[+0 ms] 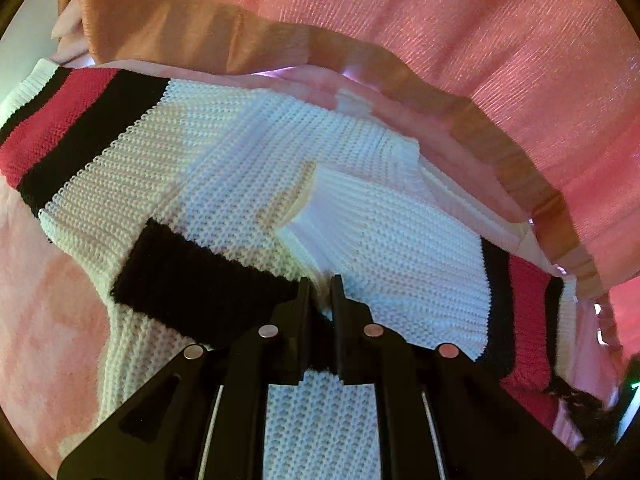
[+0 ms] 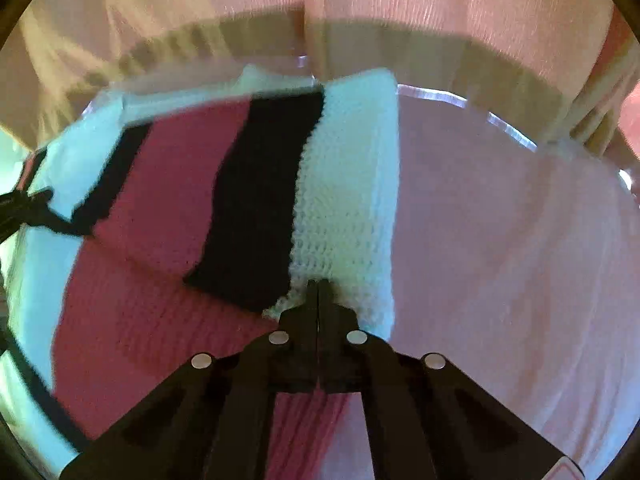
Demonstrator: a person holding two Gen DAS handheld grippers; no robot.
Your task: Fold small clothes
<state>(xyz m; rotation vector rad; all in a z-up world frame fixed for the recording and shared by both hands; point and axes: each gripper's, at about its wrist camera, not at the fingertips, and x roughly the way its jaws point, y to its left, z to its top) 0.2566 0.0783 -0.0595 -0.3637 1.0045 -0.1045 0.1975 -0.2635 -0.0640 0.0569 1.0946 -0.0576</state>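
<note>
Pinching sweater (image 2: 340,184) hem: right gripper (image 2: 318,286) | left gripper (image 1: 320,284) slightly parted, contact hidden

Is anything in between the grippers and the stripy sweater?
No. The left gripper is pinching the sweater knit already, and the right gripper is shut on its white edge. Nothing sits between them.

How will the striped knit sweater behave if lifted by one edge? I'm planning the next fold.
Probably floppy: the sweater already drapes in soft folds. Its chunky knit suggests some weight, so it would likely sag. The right gripper, pinching the white band, should hold; the ribbed texture looks grippy.
</note>
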